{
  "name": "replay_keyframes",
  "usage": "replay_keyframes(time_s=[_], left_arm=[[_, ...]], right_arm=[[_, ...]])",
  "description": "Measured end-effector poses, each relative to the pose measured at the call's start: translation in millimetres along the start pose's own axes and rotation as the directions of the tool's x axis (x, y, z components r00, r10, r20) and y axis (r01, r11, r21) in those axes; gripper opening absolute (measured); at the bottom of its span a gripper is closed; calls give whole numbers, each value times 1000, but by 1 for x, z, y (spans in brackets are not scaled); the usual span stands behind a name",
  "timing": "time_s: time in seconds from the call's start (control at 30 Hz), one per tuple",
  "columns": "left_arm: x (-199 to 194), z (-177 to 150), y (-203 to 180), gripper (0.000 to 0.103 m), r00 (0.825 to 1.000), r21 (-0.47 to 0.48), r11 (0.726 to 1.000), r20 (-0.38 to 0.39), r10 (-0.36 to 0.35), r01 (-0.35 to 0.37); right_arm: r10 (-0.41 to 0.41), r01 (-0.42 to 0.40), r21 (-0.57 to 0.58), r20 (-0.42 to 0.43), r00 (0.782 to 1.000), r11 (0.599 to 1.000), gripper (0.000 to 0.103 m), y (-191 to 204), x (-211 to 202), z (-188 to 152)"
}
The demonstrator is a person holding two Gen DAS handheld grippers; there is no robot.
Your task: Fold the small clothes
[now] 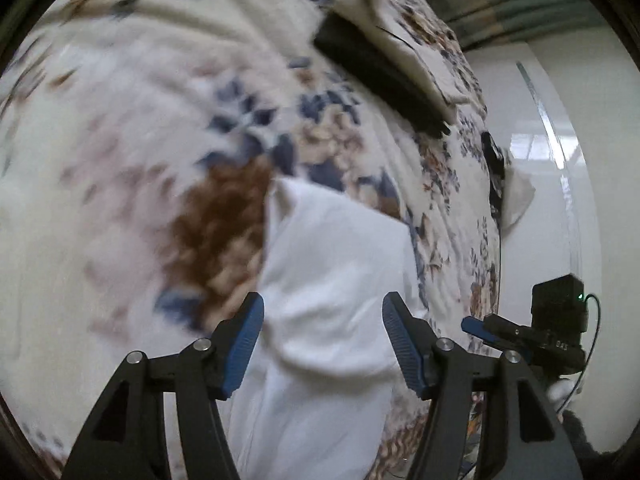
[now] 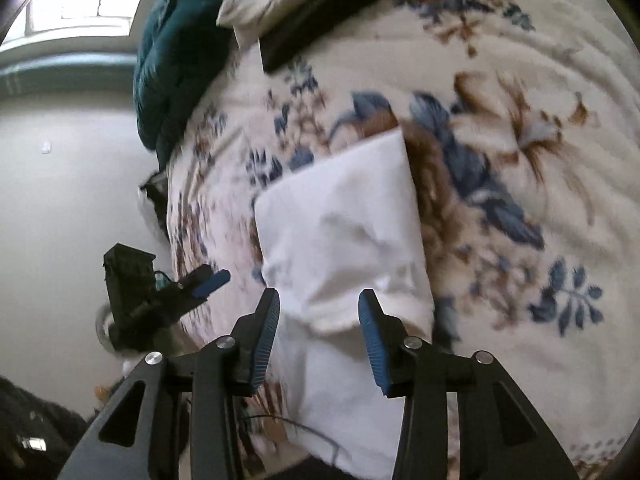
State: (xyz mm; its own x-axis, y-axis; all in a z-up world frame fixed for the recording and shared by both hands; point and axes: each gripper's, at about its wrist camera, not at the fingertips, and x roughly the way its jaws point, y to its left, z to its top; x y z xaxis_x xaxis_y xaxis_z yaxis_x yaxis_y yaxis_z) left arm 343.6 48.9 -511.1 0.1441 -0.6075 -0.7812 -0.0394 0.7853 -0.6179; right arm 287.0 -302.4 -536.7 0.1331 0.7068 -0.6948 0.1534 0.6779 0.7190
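A small white garment [image 1: 332,280] lies partly folded on a floral bedspread [image 1: 168,128]; it also shows in the right wrist view [image 2: 344,240]. My left gripper [image 1: 323,320] is open, its blue pads either side of the cloth's near part, just above it. My right gripper [image 2: 319,316] is open too, straddling the garment's near edge. The right gripper shows at the right edge of the left wrist view [image 1: 520,336], and the left gripper shows at the left in the right wrist view [image 2: 168,292]. Neither holds cloth.
A black flat object under a cream cloth [image 1: 380,68] lies farther up the bedspread [image 2: 520,160], also in the right wrist view [image 2: 304,36]. A dark teal cushion [image 2: 172,60] sits at the bed's edge. White floor [image 1: 552,200] lies beside the bed.
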Motion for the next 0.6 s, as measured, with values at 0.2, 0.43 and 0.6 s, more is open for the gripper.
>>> replay_keyframes(time_s=[0.2, 0.43, 0.6], left_arm=[[67, -7, 4, 59, 978, 82, 988, -151, 142, -131], [15, -44, 27, 59, 989, -134, 991, -147, -12, -8], [39, -58, 46, 59, 972, -390, 912, -134, -191, 126]], right_arm=[[-157, 156, -13, -80, 984, 988, 43, 4, 71, 6], [-176, 189, 121, -113, 978, 974, 43, -25, 56, -42], [-87, 81, 391, -2, 996, 917, 43, -61, 28, -53]])
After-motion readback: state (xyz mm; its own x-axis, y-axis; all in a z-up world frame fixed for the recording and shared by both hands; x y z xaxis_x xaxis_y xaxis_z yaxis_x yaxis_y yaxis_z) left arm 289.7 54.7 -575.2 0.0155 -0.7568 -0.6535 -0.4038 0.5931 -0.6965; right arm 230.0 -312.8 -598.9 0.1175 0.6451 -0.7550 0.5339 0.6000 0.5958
